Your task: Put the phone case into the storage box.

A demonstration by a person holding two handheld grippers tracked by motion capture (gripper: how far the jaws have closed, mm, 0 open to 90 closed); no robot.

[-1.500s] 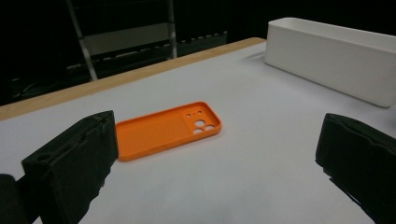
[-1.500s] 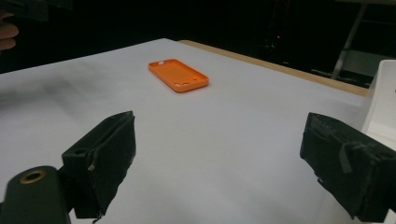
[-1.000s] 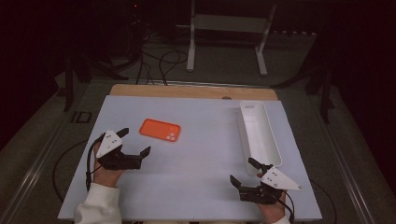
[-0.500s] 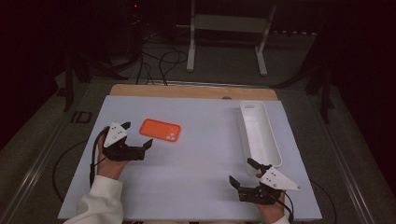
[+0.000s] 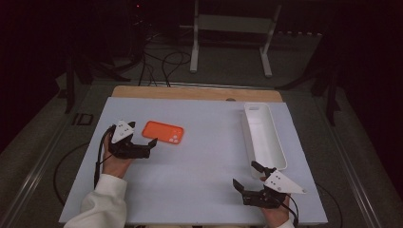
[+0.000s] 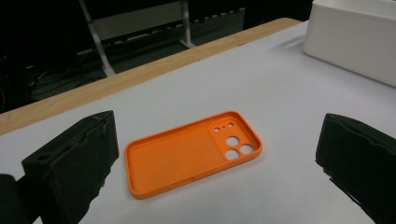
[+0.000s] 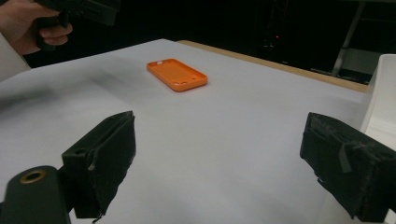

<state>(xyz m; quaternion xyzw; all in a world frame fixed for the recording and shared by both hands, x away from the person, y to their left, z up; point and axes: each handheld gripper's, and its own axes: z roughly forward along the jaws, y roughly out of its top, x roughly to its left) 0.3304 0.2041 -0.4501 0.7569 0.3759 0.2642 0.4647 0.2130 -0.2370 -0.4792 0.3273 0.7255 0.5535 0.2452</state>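
The orange phone case (image 6: 192,151) lies flat, open side up, well to the left of the white tray (image 5: 263,135); it is probably light and a little flexible, best pinched across its long raised edges. The left gripper (image 5: 142,142) hovers low just left of the case, jaws wide apart and empty. The right gripper (image 5: 246,176) sits just below the tray's near end, jaws wide and empty.

Two black padded jaws of the right tongs (image 7: 219,165) stand wide apart over the pale grey tabletop (image 7: 243,135). Farther off lies an orange plastic phone case (image 7: 177,74), hollow side up. A hand (image 7: 35,23) gripping the other black tongs shows top left.
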